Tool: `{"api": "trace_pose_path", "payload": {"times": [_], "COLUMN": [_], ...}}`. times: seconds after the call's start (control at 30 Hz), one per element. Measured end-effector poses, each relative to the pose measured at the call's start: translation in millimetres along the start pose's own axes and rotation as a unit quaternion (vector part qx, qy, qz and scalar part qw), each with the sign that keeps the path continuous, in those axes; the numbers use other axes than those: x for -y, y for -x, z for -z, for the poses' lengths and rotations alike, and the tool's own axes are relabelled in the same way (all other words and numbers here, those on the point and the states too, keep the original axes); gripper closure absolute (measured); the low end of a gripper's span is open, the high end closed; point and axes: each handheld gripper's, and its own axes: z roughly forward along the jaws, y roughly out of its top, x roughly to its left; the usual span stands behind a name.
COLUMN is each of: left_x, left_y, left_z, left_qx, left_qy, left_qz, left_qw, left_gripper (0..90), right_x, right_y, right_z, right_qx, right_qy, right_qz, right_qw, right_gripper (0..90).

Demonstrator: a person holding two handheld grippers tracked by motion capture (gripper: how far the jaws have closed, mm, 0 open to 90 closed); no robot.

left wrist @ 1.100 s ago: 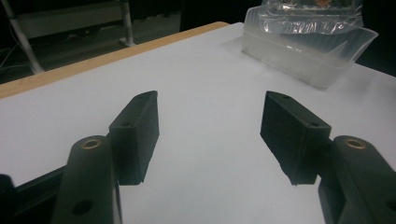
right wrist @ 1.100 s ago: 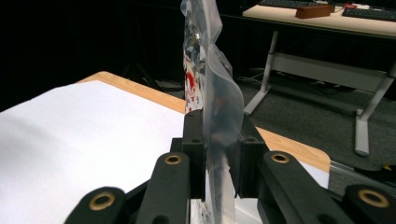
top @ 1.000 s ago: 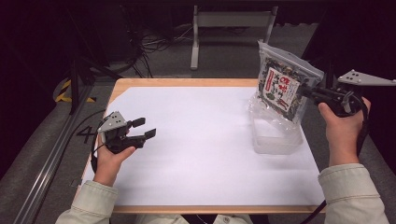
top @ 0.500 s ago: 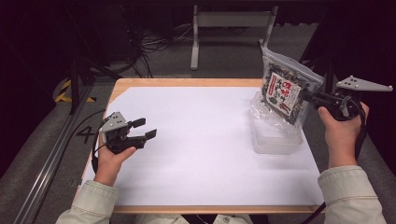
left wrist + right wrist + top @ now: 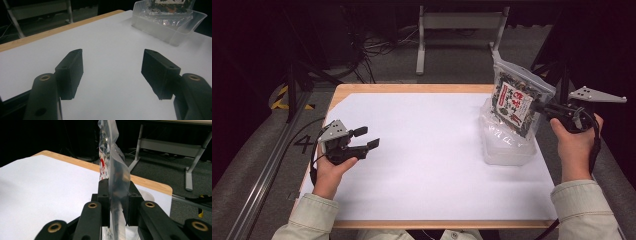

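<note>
- The right gripper (image 5: 546, 107) is clamped tight on one edge of a clear snack bag (image 5: 517, 101); in the right gripper view the bag (image 5: 113, 170) stands upright, edge-on, pinched between the two jaws.
- The bag's lower end sits in a clear plastic tub (image 5: 507, 145) just below and ahead of that gripper.
- The left gripper (image 5: 366, 139) is held over the white table (image 5: 427, 150) with its jaws parted and nothing between them.
- From the left gripper, the tub (image 5: 172, 27) lies well ahead and to the right.
</note>
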Motion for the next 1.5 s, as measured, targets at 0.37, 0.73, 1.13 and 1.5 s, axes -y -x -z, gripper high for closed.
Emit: {"api": "trace_pose_path", "payload": {"times": [0.37,0.73,1.13,1.5], "left_x": [0.2,0.1,0.2,0.4], "left_y": [-0.2,-0.9,-1.1,-1.0], "left_z": [-0.2,0.5,0.2,0.1], "left_qx": [-0.002,-0.004,-0.004,-0.004], "left_qy": [0.000,0.001,0.001,-0.001], "left_qz": [-0.001,-0.002,-0.002,0.000], "left_qw": [1.0000,1.0000,1.0000,1.0000], "left_gripper": [34.8,34.9,34.8,34.7], "right_x": [8.2,14.3,26.9,40.8], "right_y": [0.6,-1.1,2.3,5.2], "right_z": [-3.1,-9.8,-14.6,-16.2], "right_qx": [0.000,-0.002,-0.009,-0.011], "right_qy": [-0.005,-0.016,-0.024,-0.026], "right_qz": [-0.005,-0.003,-0.015,-0.028], "right_qw": [1.0000,0.9999,0.9996,0.9992], "right_gripper": [78.4,78.3,78.1,78.0]}}
